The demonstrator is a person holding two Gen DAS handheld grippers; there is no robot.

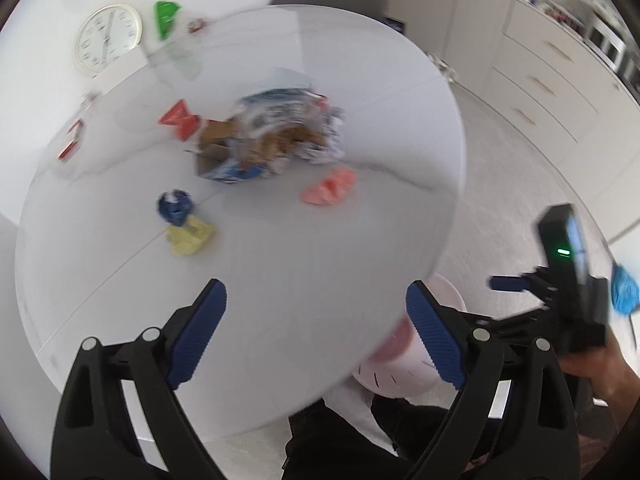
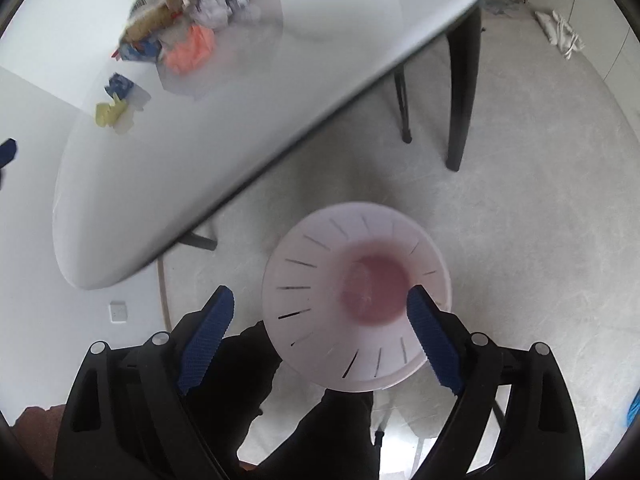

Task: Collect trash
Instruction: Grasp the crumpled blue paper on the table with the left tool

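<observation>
The left claw (image 1: 316, 336) hangs over the near edge of the round white desk (image 1: 280, 248), its blue pads spread wide with nothing between them. In the left wrist view the trash lies scattered across the desk: a heap of crumpled wrappers and torn brown card (image 1: 276, 136) sits near the middle, a pink wad (image 1: 330, 190) lies just beside it at four o'clock, and a red scrap (image 1: 180, 118) lies at its nine o'clock. Toward seven o'clock from the heap, a dark blue wad (image 1: 176, 206) touches a crumpled yellow paper (image 1: 190, 238). A white clock (image 1: 108, 38) and a green piece (image 1: 166, 16) lie at the far side, around eleven o'clock.

The right claw (image 2: 320, 338) points down at the floor beside the desk, its fingers also spread apart and pinching nothing. Directly below it stands a pale pink slotted bin (image 2: 312, 280), open at the top, on the grey floor (image 2: 520, 220); its reddish bottom is visible. In the left wrist view the same bin peeks out under the desk edge at five o'clock, and the right claw shows at three o'clock, held in a hand (image 1: 596, 372).
</observation>
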